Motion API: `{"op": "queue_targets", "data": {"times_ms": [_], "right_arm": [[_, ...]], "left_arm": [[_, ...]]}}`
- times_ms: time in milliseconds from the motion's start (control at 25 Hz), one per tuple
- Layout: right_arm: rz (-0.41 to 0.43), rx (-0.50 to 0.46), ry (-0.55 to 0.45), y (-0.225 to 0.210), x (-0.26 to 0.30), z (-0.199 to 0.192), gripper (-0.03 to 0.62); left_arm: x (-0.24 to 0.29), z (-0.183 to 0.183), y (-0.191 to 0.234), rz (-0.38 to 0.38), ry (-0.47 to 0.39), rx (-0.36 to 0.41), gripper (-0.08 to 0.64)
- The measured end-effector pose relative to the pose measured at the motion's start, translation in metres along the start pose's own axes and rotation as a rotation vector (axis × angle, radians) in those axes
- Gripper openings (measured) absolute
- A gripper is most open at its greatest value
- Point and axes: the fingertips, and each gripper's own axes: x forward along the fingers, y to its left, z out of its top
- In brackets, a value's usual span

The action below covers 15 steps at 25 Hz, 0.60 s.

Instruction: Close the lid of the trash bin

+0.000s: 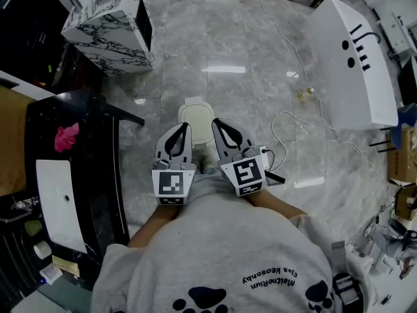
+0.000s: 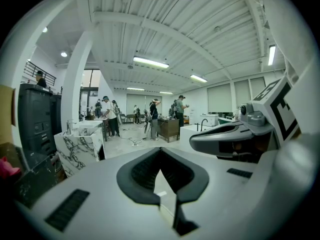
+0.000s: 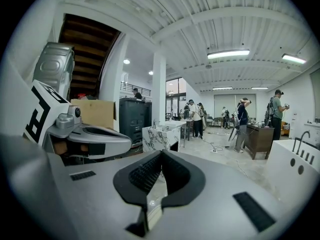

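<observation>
In the head view a small cream trash bin (image 1: 197,119) stands on the grey floor just beyond my two grippers, seen from above with its lid lying flat over the top. My left gripper (image 1: 186,126) and right gripper (image 1: 214,122) are held side by side above the bin's near edge, both shut with nothing between the jaws. The left gripper view shows its jaws (image 2: 160,150) pointing out across the room, with the right gripper (image 2: 232,136) beside them. The bin is in neither gripper view. In the right gripper view the jaws (image 3: 161,153) are also shut.
A marble-patterned cabinet (image 1: 107,21) stands far left. A black counter (image 1: 98,175) with a white sink (image 1: 57,197) and a pink cloth (image 1: 66,136) runs along the left. A white unit (image 1: 355,60) and a floor cable (image 1: 313,119) lie right. People (image 3: 242,121) stand far off.
</observation>
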Motion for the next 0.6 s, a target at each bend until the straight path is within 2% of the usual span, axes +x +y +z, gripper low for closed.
{"op": "queue_targets", "data": {"times_ms": [120, 440, 600], "right_arm": [[-0.003, -0.009, -0.016, -0.0003, -0.0016, 0.0027, 0.032], [-0.022, -0.015, -0.021, -0.0029, -0.0046, -0.0002, 0.032], [-0.029, -0.011, -0.019, -0.0054, -0.006, -0.002, 0.032]], "left_arm": [[-0.0012, -0.0016, -0.0007, -0.004, 0.023, 0.008, 0.02], [0.0004, 0.0027, -0.0017, 0.002, -0.065, -0.016, 0.019], [0.0012, 0.0005, -0.0031, -0.001, -0.061, -0.017, 0.019]]}}
